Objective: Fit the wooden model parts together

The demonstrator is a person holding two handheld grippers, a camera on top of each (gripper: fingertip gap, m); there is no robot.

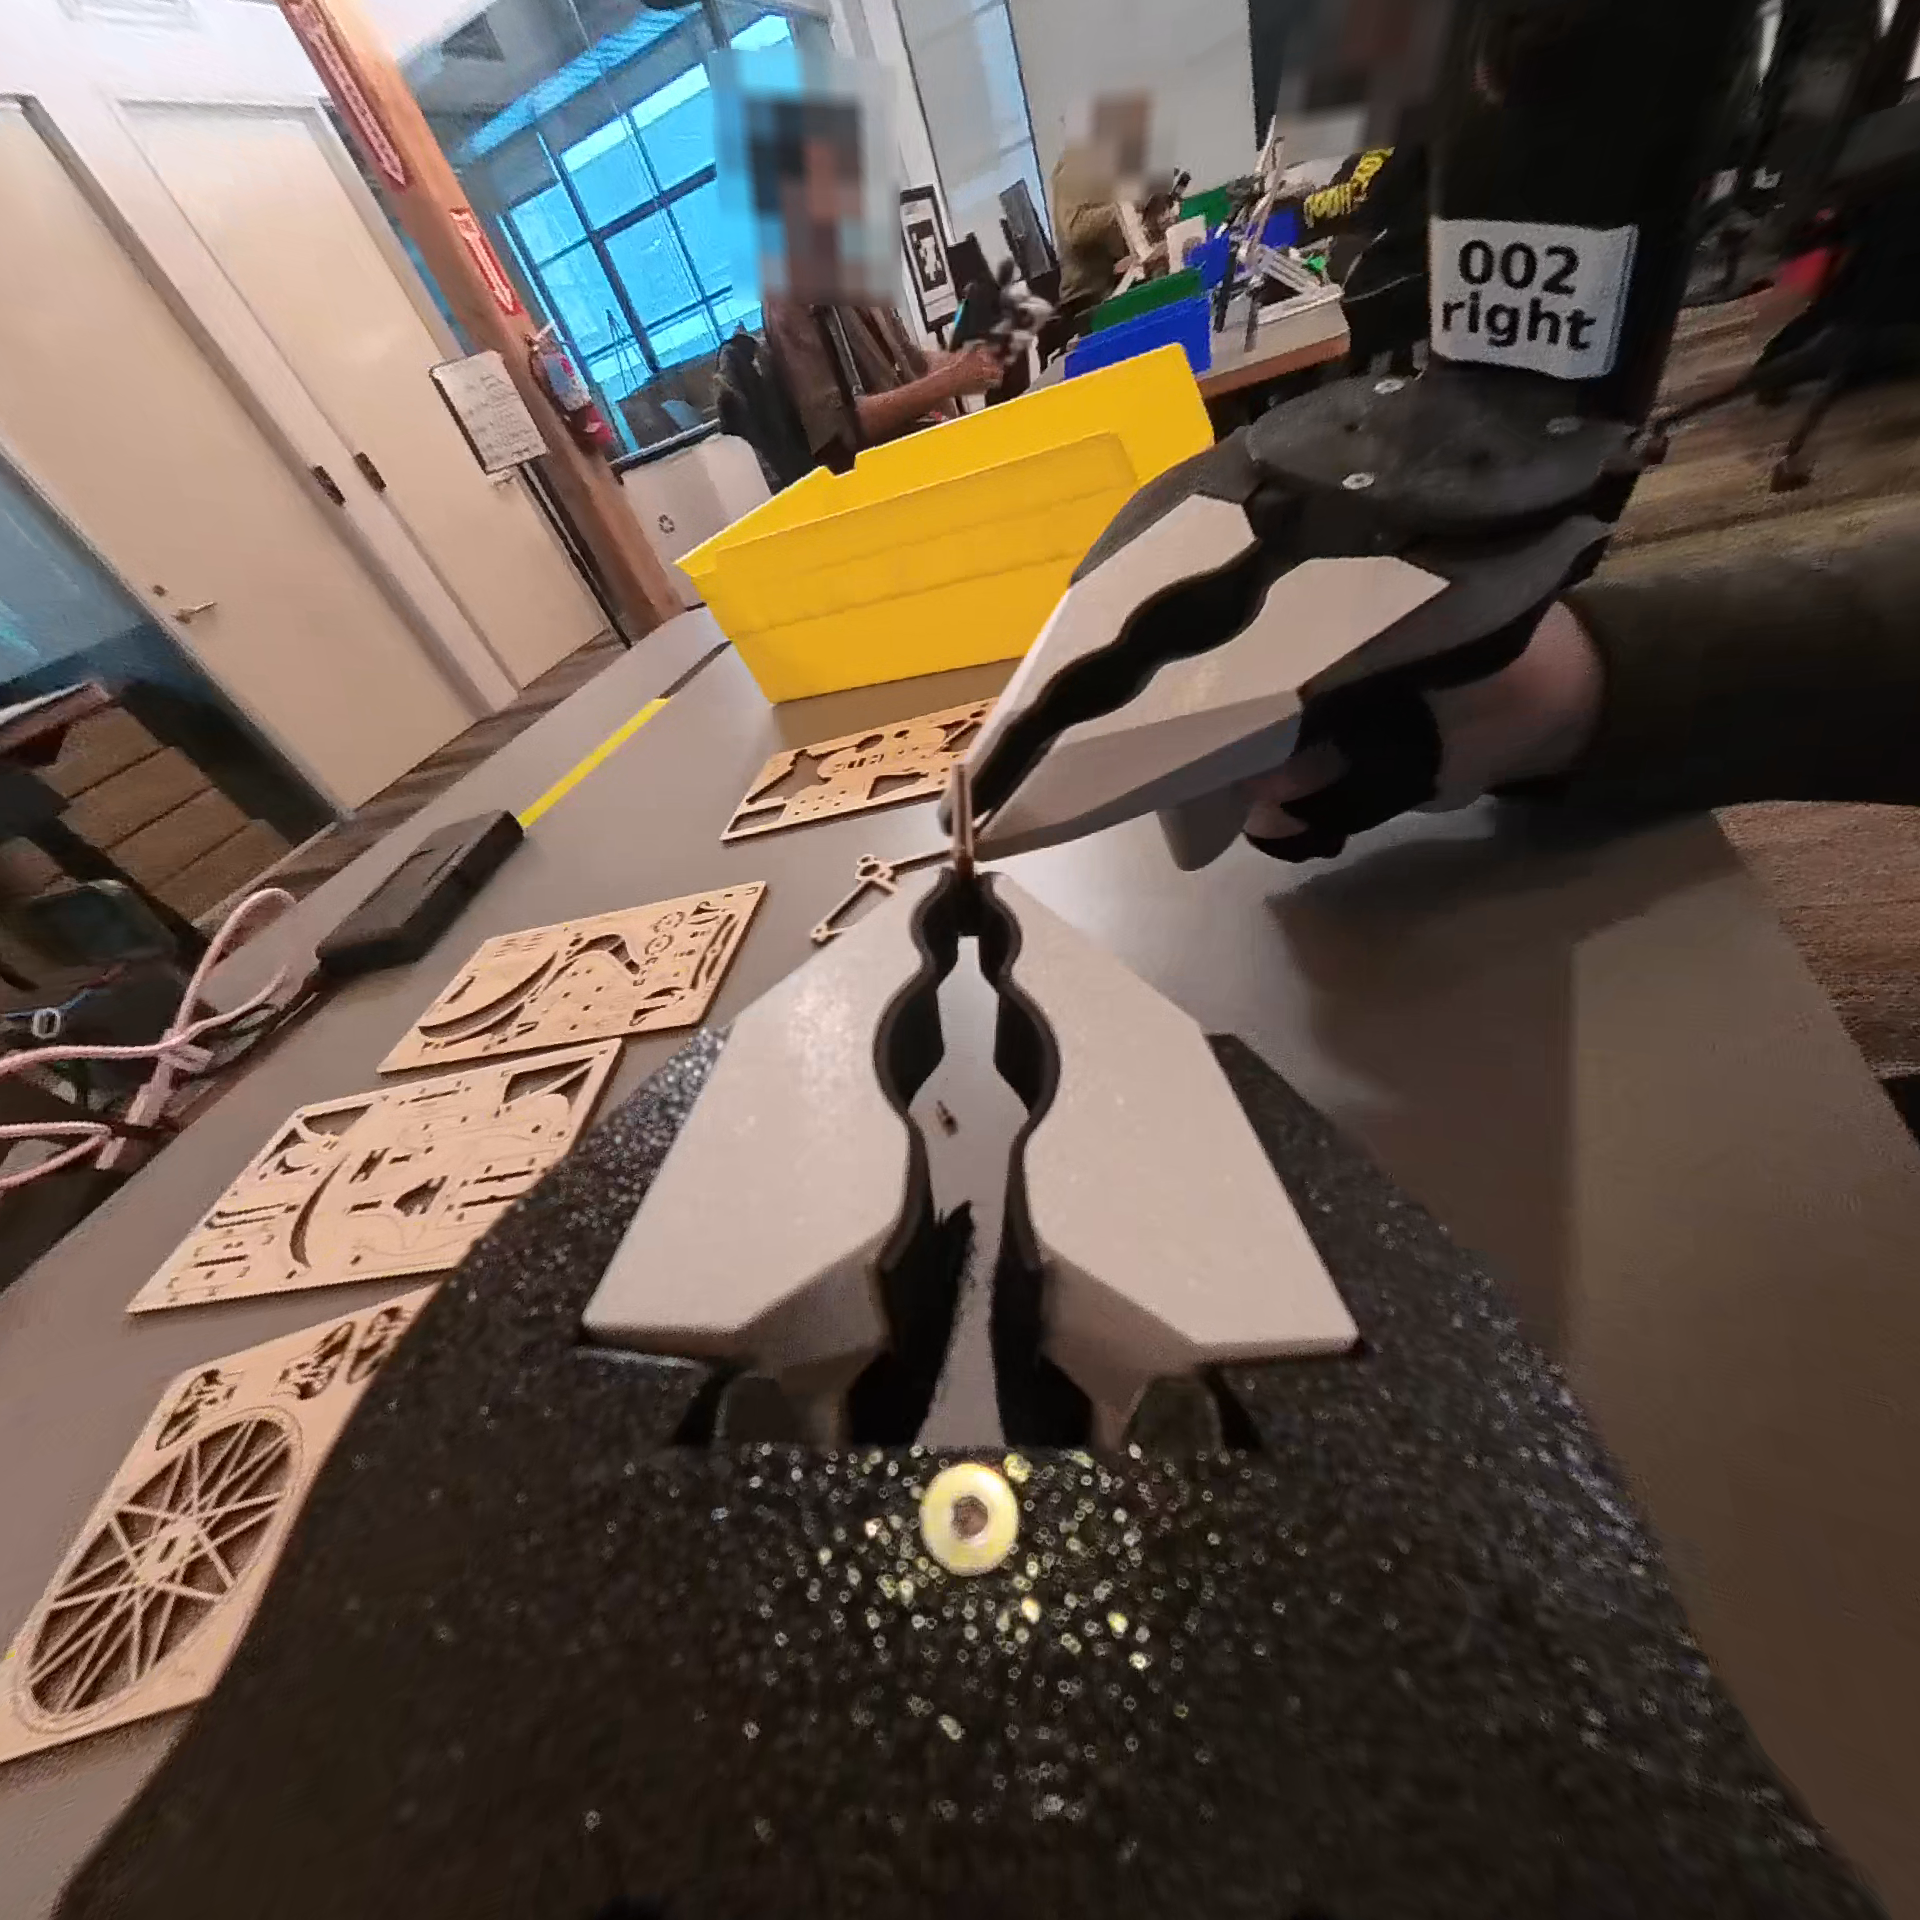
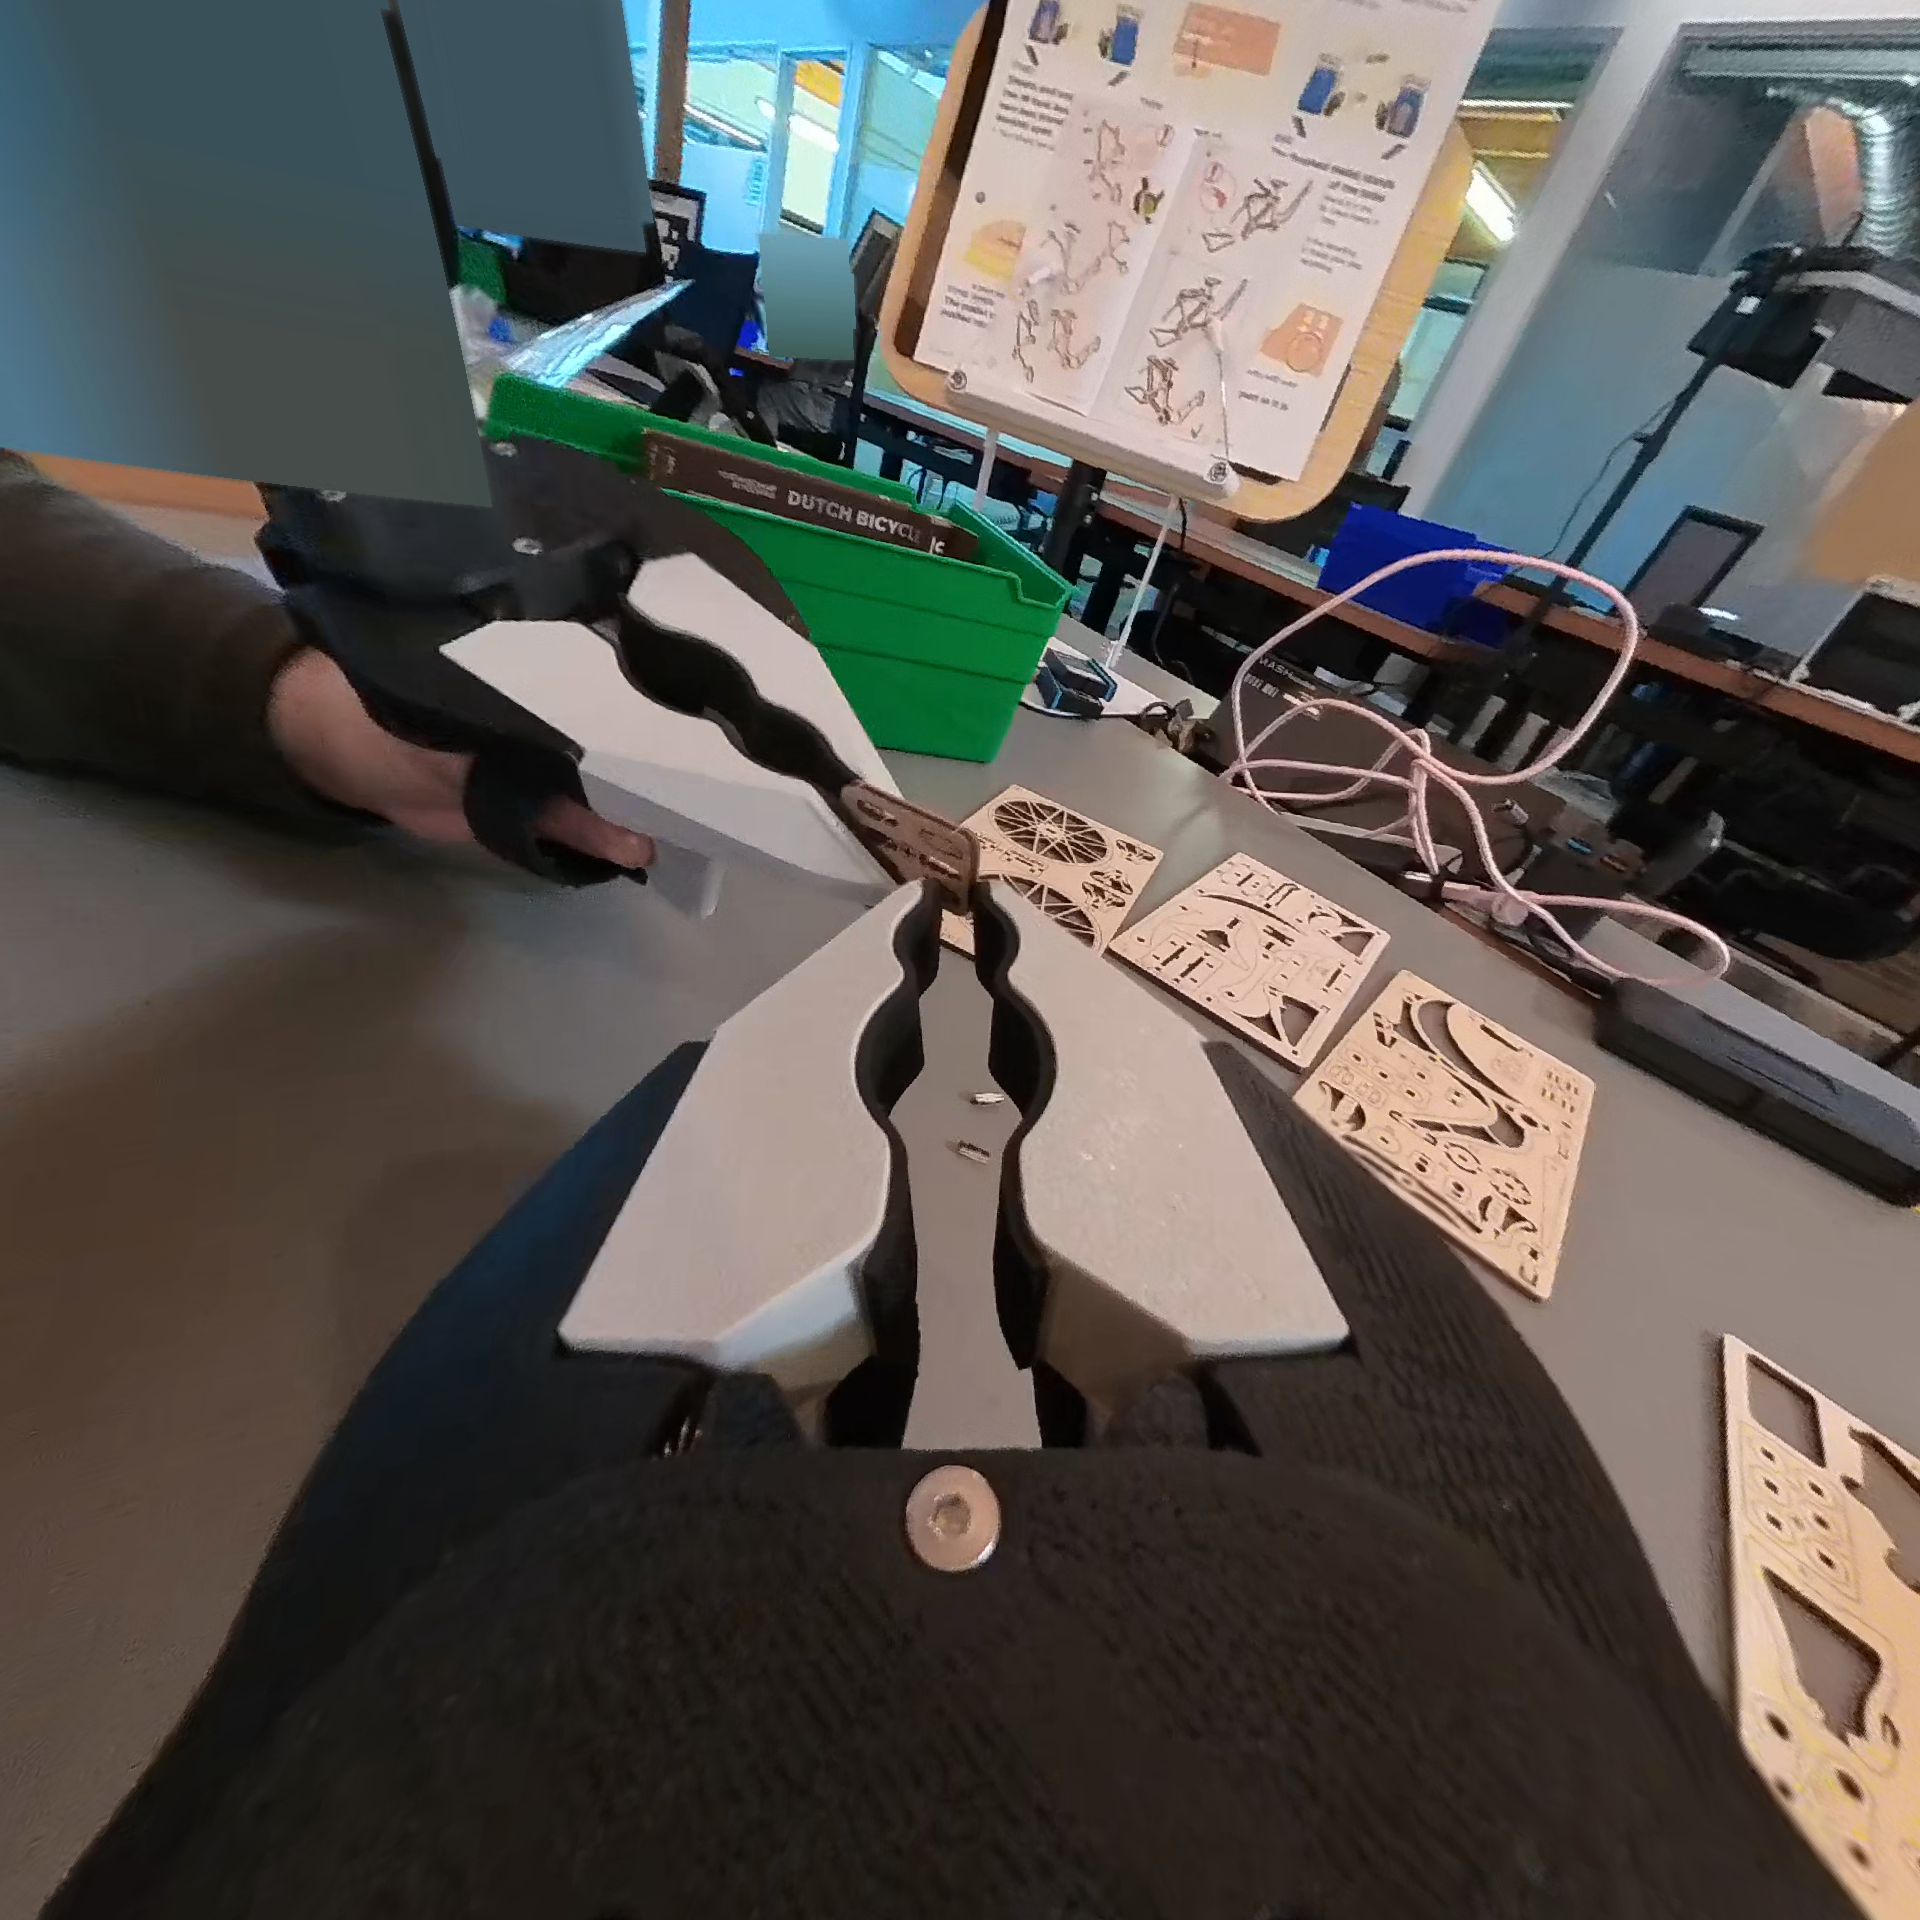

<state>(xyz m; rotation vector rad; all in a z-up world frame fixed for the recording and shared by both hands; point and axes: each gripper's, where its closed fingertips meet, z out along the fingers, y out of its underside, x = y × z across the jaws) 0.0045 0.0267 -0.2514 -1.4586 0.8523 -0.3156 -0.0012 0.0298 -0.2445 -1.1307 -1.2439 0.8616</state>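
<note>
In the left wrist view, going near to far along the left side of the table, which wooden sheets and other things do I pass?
Spoked-wheel sheet → second wooden sheet → third wooden sheet → black flat case → yellow bin.

A yellow bin (image 1: 940,566) stands at the far end of the grey table (image 1: 1455,1039), open side up. A flat black case (image 1: 426,891) lies near the table's left edge, with a pink cable (image 1: 177,1049) looped just beyond it and trailing off the edge. A strip of yellow tape (image 1: 592,764) runs along the tabletop behind the case. In the right wrist view, a green bin (image 2: 894,644) sits on the table holding a dark flat box (image 2: 800,499) on edge. Behind it, an instruction sheet (image 2: 1174,229) is fixed to a rounded wooden board (image 2: 1382,416) on a stand. Blue bins (image 2: 1392,566) rest on a farther bench.
</note>
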